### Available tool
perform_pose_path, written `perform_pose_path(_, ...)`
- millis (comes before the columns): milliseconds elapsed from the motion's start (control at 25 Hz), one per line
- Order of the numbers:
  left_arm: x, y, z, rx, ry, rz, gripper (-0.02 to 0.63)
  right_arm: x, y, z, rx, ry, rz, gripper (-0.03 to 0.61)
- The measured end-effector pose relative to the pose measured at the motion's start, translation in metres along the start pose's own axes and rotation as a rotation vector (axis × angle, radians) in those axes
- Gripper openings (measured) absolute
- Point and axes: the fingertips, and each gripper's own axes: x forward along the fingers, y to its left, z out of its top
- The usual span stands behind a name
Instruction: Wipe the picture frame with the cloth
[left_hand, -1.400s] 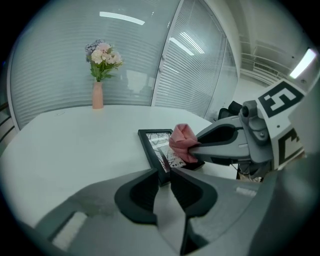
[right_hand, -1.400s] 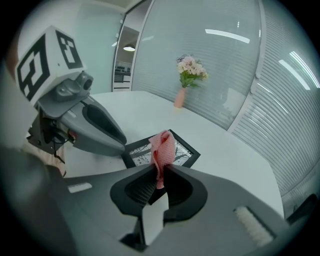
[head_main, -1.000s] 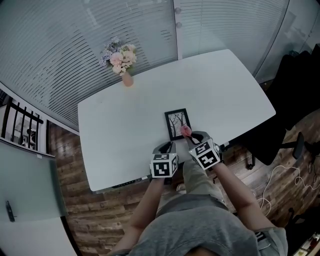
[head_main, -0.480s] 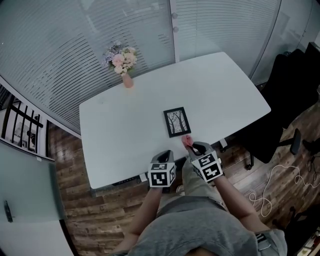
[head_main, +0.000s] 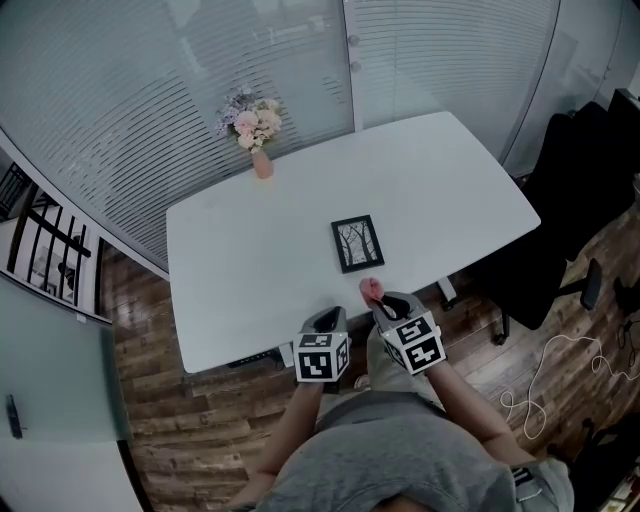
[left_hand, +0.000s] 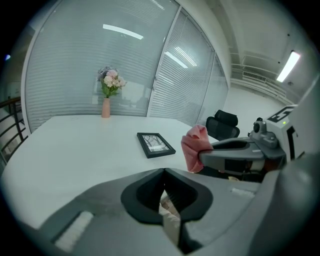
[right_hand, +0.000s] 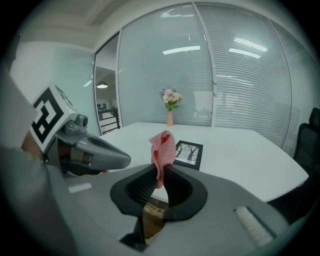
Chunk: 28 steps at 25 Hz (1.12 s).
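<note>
Right hand-held gripper (right_hand: 161, 170) is pinching the limp cloth (right_hand: 163, 145); left hand-held gripper (left_hand: 164, 172) is sitting closed, empty. Picture frame (head_main: 357, 243) is looking light and slide-prone, likely needing edge bracing.

One picture frame (head_main: 357, 243), one cloth (head_main: 371, 290), one flower vase (head_main: 262, 164), one table (head_main: 250, 262).

Left tool (head_main: 330, 318) and right tool (head_main: 385, 301) (with cloth (head_main: 371, 290)) withdrew off frame (head_main: 357, 243).

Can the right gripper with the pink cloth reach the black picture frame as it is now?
Probably yes. The right gripper, shut on the pink mesh cloth, hangs at the near edge of the white table; the black rectangular picture frame lies flat ahead, with bare tabletop between.
</note>
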Motion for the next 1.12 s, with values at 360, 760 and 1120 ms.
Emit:
perform_pose_path(360,-0.0039,-0.0008,-0.0043,-0.008,0.003,0.006,0.002,-0.0038,0.0039,0.0029,-0.017,-0.018,0.000,0.035)
perform_pose_path(760,-0.0021,-0.0058,-0.0026,0.003,0.005,-0.003,0.002,-0.0092,0.0021,0.0069,0.010,-0.045,-0.004,0.035)
perform_pose_path(1120,-0.0029,-0.0039,-0.0001,0.006,0.006,-0.007,0.002,-0.0069,0.0045,0.0086,0.010,-0.047,-0.002,0.034)
